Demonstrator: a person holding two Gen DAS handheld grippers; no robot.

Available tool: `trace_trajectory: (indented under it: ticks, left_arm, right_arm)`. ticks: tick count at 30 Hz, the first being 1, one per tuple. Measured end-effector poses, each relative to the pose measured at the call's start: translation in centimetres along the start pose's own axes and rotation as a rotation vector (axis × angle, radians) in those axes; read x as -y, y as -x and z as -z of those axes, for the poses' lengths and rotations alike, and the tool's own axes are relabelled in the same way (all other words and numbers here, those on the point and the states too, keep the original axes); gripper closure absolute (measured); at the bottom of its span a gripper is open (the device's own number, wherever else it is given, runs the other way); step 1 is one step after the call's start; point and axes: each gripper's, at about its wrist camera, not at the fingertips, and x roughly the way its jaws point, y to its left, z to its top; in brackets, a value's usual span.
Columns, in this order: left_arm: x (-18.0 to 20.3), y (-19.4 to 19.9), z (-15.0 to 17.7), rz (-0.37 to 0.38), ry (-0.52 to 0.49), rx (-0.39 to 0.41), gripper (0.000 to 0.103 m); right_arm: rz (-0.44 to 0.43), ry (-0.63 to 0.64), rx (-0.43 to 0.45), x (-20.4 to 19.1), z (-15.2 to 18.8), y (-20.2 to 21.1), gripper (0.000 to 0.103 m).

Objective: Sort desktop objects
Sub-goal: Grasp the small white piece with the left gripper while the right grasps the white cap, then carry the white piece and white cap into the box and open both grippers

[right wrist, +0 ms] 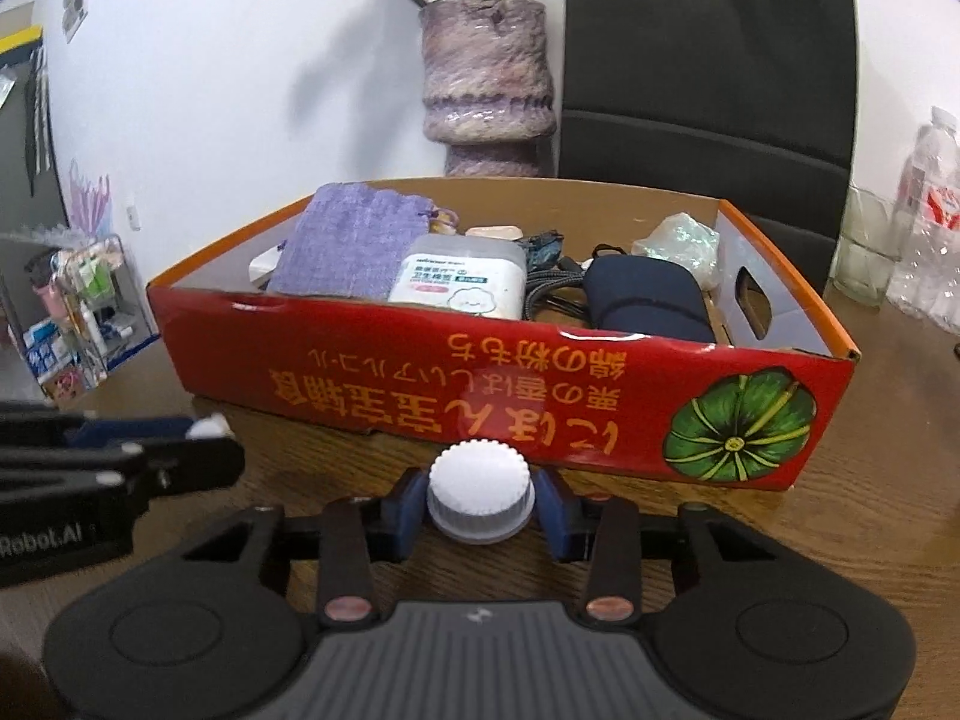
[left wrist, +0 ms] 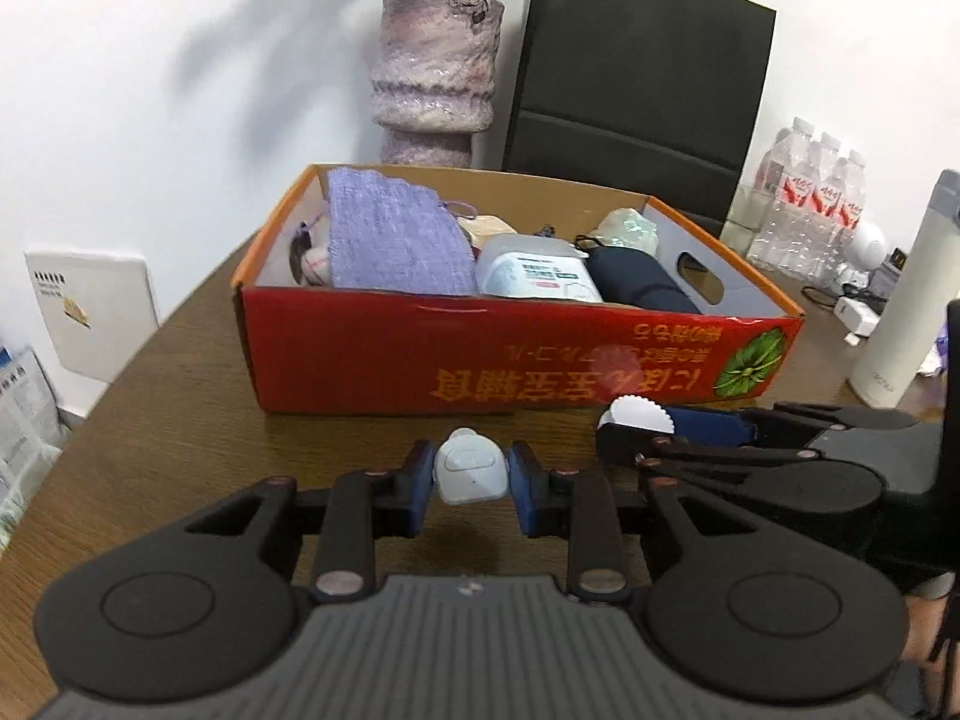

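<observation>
My left gripper [left wrist: 471,477] is shut on a small pale rounded device [left wrist: 470,474], held above the wooden table just in front of the red cardboard box [left wrist: 516,360]. My right gripper [right wrist: 480,504] is shut on a white ridged bottle cap [right wrist: 480,495], also just short of the box's [right wrist: 498,402] front wall. In the left wrist view the right gripper [left wrist: 636,420] shows at the right with the white cap [left wrist: 639,414] between its blue pads. In the right wrist view the left gripper's fingers [right wrist: 150,444] reach in from the left edge.
The box holds a purple knitted cloth [left wrist: 396,246], a white wipes pack [right wrist: 462,285], a dark pouch [right wrist: 648,297] and cables. Behind it stand a purple vase [left wrist: 435,72] and a black paper bag [left wrist: 642,60]. A white flask [left wrist: 906,312] and water bottles [left wrist: 810,198] stand at the right.
</observation>
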Motion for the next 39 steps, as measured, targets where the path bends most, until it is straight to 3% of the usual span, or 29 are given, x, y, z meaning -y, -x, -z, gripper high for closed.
trace_trajectory:
  ticks: [4,7,10,18,25,30,39]
  left_arm:
    - [0.0,1.6,0.5,0.005,0.043,0.027,0.075]
    - [0.4,2.9,1.8,-0.023,0.078,0.013,0.075]
    - [0.9,5.8,3.1,-0.032,0.102,0.047,0.075]
    - [3.3,13.2,5.7,-0.121,0.03,0.167,0.075]
    - [4.4,18.0,7.9,-0.135,0.01,0.233,0.075]
    - [4.3,19.0,8.5,-0.149,0.019,0.243,0.075]
    - [3.1,17.5,6.4,-0.149,0.033,0.247,0.075]
  right_arm:
    - [-0.002,-0.025,0.002,0.1,0.4,1.0,0.065]
    - [-0.015,-0.052,0.04,0.0,0.7,3.3,0.065]
    - [-0.023,-0.082,0.074,0.0,1.5,6.0,0.065]
    - [-0.042,-0.069,0.214,-1.4,5.5,15.4,0.065]
    - [-0.032,-0.04,0.284,-2.1,8.4,21.0,0.065]
    - [-0.03,-0.047,0.334,-2.1,10.1,23.5,0.064]
    - [0.006,-0.05,0.357,-1.1,8.4,23.0,0.064]
